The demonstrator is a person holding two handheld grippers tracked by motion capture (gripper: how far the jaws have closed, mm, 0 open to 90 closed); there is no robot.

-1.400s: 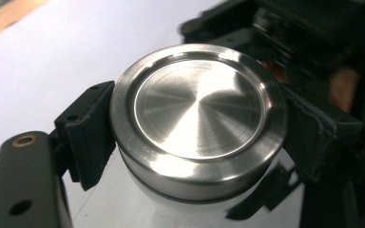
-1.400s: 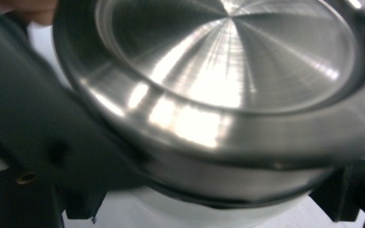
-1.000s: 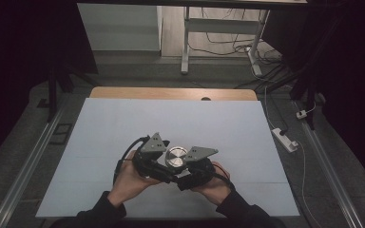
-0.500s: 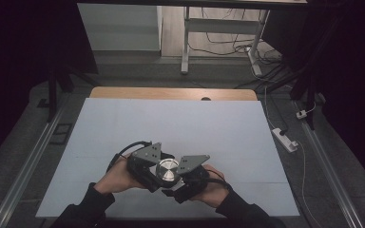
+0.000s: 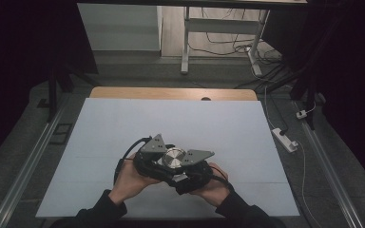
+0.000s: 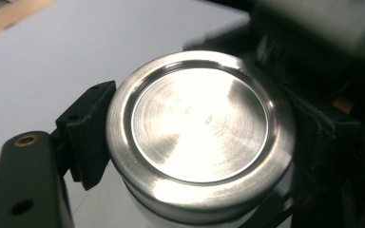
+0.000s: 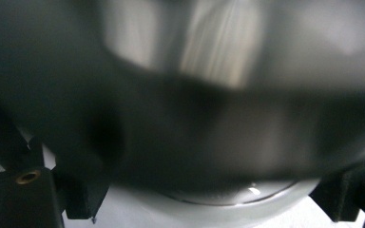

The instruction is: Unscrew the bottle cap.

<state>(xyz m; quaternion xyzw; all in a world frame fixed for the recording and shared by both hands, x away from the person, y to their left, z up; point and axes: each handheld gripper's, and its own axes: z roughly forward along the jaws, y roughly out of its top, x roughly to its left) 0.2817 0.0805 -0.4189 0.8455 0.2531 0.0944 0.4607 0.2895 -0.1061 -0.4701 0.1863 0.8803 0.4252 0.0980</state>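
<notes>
With both the left gripper (image 5: 164, 161) and right gripper (image 5: 183, 172) clamped on the steel-lidded jar (image 5: 174, 157) at lower centre, twist the lid slowly, the base probably braced.

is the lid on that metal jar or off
On. In the left gripper view the round metal lid sits flat over the jar's white body, seated all round its rim, with the left gripper shut on it.

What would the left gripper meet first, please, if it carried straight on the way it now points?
The left gripper is already shut on the round metal lid of a container, so that lid is in its way at once. Just beyond it, probably, is the right gripper, which grips the same container lower down; depth there is unclear.
</notes>
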